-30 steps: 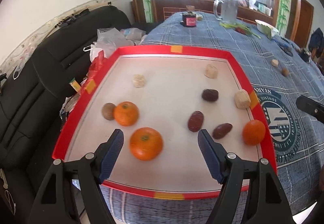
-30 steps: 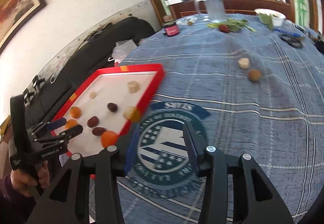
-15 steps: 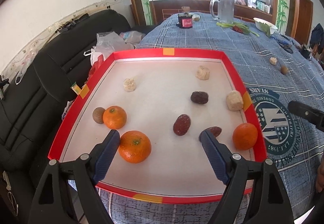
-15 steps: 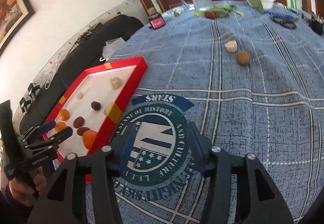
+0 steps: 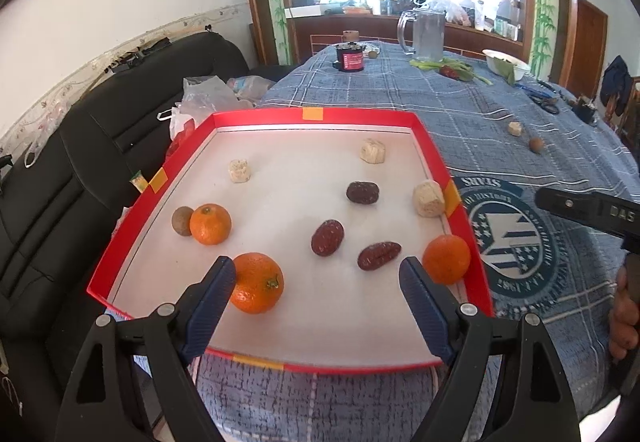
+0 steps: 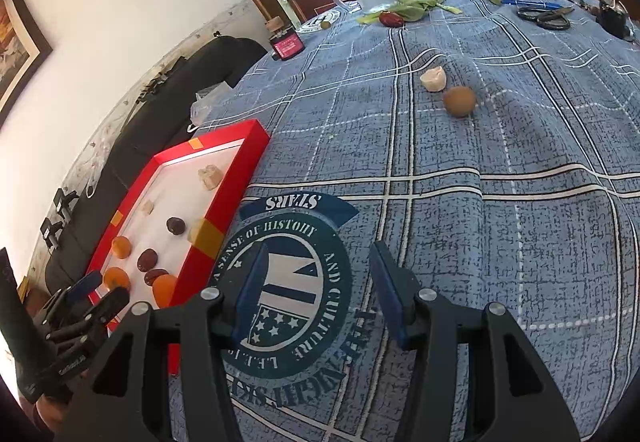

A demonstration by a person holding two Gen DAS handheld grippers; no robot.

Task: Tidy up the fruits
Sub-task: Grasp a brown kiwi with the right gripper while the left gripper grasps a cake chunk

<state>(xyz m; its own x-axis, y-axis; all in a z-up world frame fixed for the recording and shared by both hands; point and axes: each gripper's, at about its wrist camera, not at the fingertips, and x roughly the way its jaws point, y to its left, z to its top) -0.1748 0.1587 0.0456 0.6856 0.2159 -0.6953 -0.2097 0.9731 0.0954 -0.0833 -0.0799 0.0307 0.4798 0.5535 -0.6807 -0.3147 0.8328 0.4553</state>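
With my left hand-held gripper (image 5: 314, 296) wide open and empty, I judge the near orange (image 5: 257, 282) firm, light, roll-prone: grip its middle.

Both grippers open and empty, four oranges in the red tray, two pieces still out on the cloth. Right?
Nearly. The red tray holds three oranges, not four: one by the left gripper, one further left, one at the right rim. The left wrist view shows it. The rest stands.
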